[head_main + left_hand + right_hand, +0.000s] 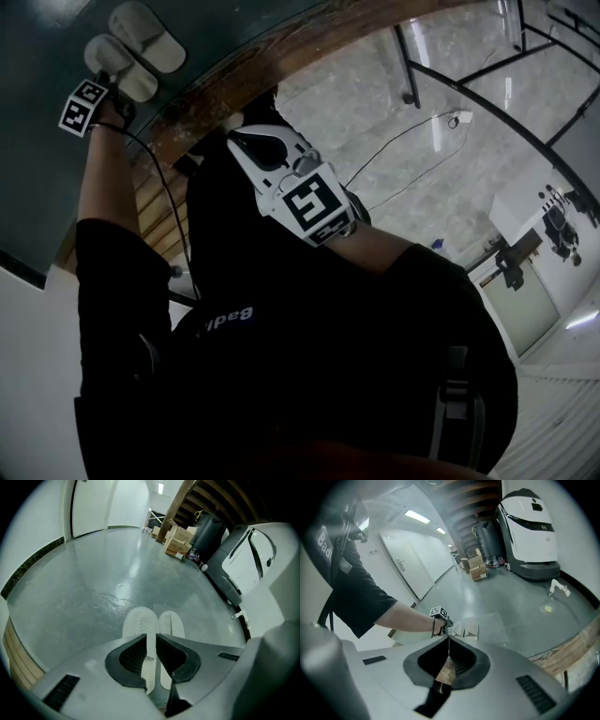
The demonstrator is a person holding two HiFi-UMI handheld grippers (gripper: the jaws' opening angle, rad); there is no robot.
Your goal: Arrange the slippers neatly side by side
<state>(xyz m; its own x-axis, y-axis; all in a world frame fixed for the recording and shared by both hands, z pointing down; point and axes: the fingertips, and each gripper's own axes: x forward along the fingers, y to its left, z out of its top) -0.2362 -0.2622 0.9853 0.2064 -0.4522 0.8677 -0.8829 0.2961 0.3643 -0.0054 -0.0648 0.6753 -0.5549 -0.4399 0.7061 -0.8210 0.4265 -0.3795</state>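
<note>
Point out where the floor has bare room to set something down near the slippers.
The glossy grey floor is bare left of and beyond the pair of white slippers, out to the wooden edge and the white wall. Crowded: far right, by the brown cardboard boxes and the white-and-grey machine, and at the slippers beside the left gripper.

Head view: dim, low contrast. Dark clothing (309, 356) underexposed, detail lost. Pale lower floor (450, 169) bright, streaked with light reflections.
Left gripper view: even overhead light, soft glare patch on glossy grey floor (117, 597).
Right gripper view: ceiling strip lights (417, 516) bloom, upper area hazy.
Both gripper views: fisheye bending, black corner vignette, near foreground soft.
</note>
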